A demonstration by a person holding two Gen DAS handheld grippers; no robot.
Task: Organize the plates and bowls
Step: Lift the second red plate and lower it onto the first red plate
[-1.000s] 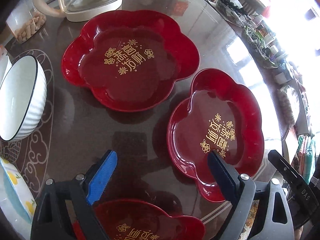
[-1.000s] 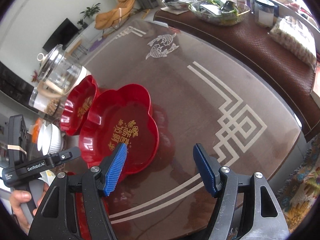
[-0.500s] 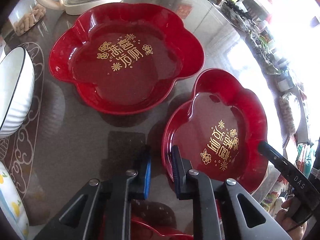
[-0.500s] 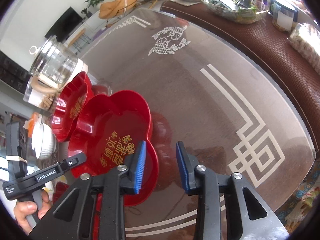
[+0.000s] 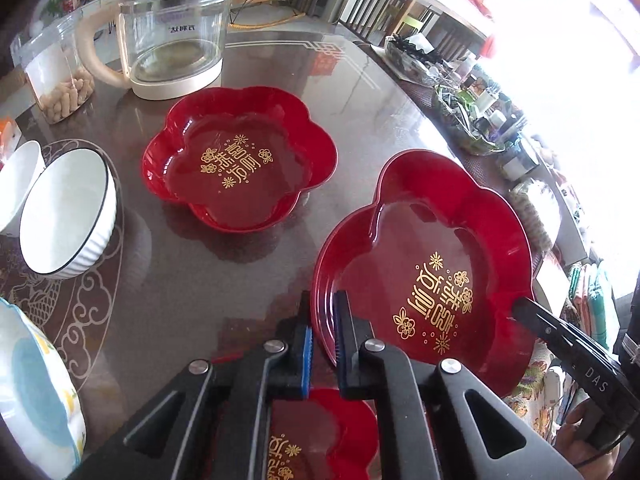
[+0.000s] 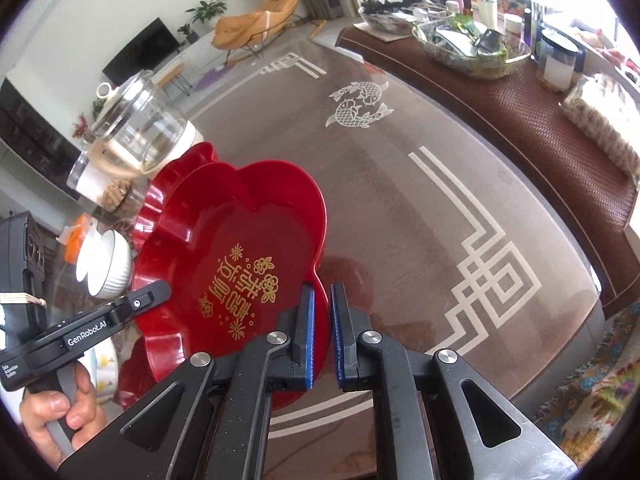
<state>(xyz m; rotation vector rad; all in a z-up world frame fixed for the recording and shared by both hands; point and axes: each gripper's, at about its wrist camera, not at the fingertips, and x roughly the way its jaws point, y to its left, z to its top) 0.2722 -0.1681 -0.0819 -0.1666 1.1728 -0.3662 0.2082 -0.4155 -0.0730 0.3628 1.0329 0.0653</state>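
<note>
A red flower-shaped plate with gold characters (image 5: 432,264) is held up off the table, tilted. My left gripper (image 5: 323,332) is shut on its left rim. My right gripper (image 6: 321,322) is shut on the opposite rim of the same plate (image 6: 240,248). A second red plate (image 5: 240,160) lies flat farther back on the table. A third red plate (image 5: 320,428) lies under my left gripper. A ribbed white bowl (image 5: 68,212) with a dark rim stands at the left, a smaller white bowl (image 5: 16,180) behind it.
A glass kettle on a cream base (image 5: 172,28) and a clear jar of snacks (image 5: 56,68) stand at the back. A white dish with blue and yellow print (image 5: 36,392) is at the near left. A brown side table with clutter (image 6: 500,92) runs along the right.
Both grippers closed from open onto opposite rims of the red plate. The plate has come up off the table and tilts.
</note>
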